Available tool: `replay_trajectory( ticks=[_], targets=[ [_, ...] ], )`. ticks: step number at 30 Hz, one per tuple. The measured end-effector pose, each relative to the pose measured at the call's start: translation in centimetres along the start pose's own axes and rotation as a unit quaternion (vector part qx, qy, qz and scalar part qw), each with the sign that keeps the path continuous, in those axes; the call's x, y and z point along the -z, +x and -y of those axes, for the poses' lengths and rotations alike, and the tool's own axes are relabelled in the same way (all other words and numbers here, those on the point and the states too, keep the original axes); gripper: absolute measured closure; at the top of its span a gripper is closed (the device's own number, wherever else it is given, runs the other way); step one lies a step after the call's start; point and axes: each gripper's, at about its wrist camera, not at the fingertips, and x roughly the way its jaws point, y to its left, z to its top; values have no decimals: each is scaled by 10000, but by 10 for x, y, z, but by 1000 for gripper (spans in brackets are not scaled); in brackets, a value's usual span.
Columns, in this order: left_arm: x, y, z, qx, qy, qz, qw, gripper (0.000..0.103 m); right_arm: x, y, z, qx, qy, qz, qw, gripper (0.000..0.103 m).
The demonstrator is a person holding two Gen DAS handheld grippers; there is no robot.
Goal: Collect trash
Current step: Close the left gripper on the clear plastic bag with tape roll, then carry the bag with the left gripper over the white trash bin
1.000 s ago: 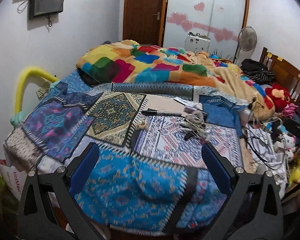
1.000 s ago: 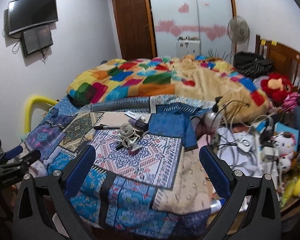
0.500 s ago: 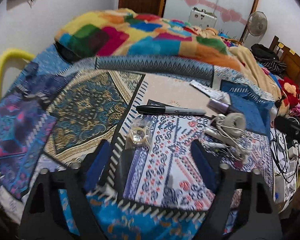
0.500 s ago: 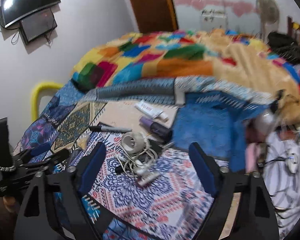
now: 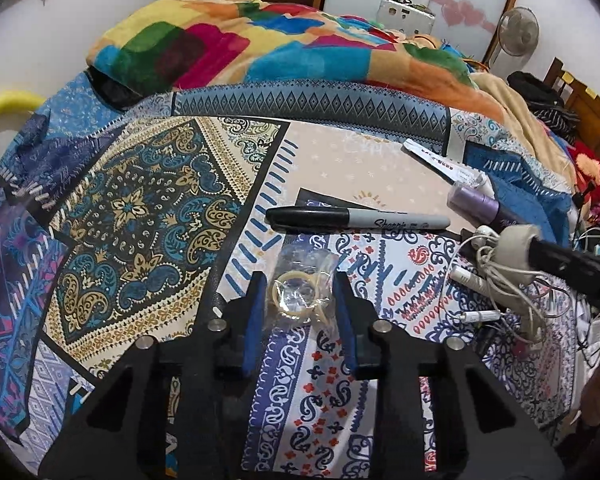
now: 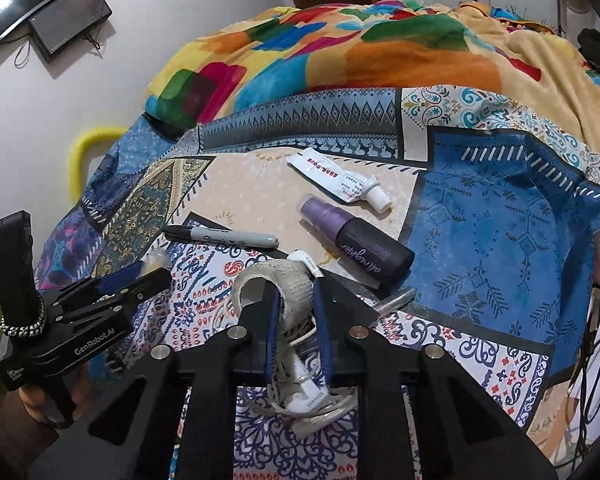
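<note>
On the bed's patterned bedspread (image 5: 148,216), the left gripper (image 5: 300,304) had just been closing its fingers, which stood narrow at either side of a clear plastic wrapper (image 5: 300,292); whether the pads pressed it I could not tell. At 12 o'clock from the wrapper lay a black marker (image 5: 356,218). The right gripper (image 6: 294,320) had also just been closing and pinched a roll of gauze tape (image 6: 276,284) atop tangled white cables (image 6: 308,396). A purple bottle (image 6: 356,240) and white tube (image 6: 336,180) lay at 1 o'clock.
</note>
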Motion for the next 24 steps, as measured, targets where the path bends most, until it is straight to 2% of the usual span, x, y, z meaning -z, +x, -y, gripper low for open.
replay_trajectory(
  ticks=[2,6,11,18,24],
  targets=[
    [1,-1,2,18,32,-29,10000,77,1,-5,0,-5,-24,98,9999,95],
    [4,-16,7,102,63,51,9999,77,-3,-24,-3,109,-31,372,9992,96],
    [4,-53,18,258,113,247,9993,77,-10,-56,-12,255,-103,703,9971,96],
    [4,-132,31,278,208,684,9971,77,-9,-108,-32,380,-212,1016,9939,96],
    [15,-218,32,228,218,1085,9936,77,1,-162,-59,364,-338,1240,9910,96]
  ],
)
